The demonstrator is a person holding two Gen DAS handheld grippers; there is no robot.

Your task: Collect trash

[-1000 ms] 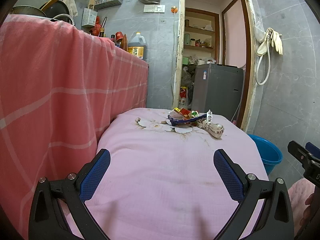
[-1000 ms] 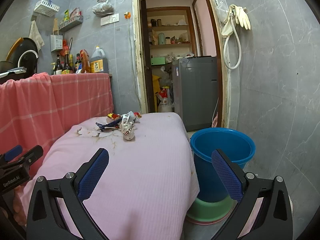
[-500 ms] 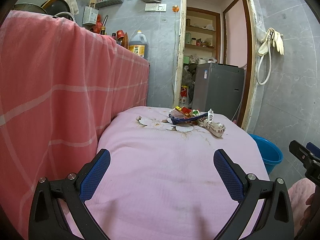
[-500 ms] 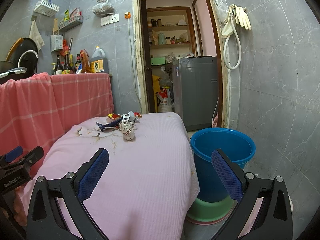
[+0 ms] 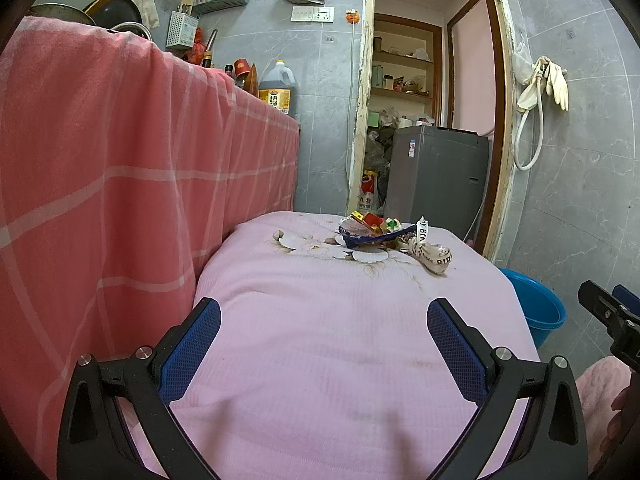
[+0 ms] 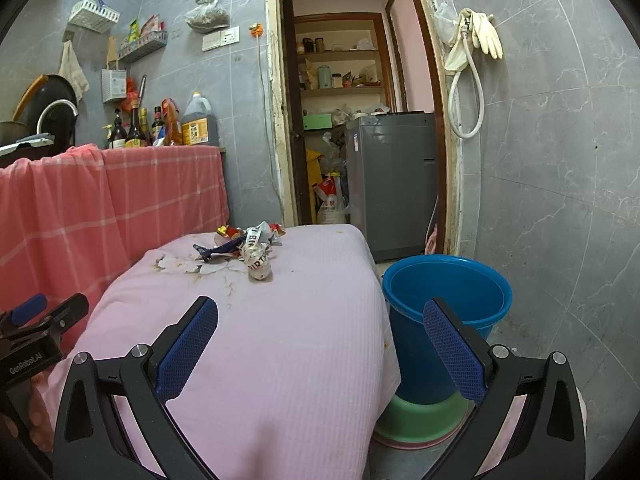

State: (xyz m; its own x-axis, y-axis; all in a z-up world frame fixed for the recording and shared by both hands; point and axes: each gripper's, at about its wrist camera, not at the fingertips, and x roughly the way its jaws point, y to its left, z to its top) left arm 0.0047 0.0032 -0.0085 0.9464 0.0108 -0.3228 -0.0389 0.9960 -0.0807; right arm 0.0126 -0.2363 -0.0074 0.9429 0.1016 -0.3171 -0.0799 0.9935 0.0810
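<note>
On a pink-clothed desk (image 6: 280, 340), both claws, left claw (image 5: 324, 344) and right claw (image 6: 320, 344), gape empty; crumpled wrappers (image 6: 248, 248) could slip beside the blue bucket (image 6: 448, 300).

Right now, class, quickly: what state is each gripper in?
Left gripper: open, holding nothing, above the pink cloth.
Right gripper: open, holding nothing.

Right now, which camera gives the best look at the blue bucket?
The right wrist view: the blue bucket shows whole, open top and inside, beside the pink-covered table. The left wrist view catches only part of its rim behind the table's edge.
</note>
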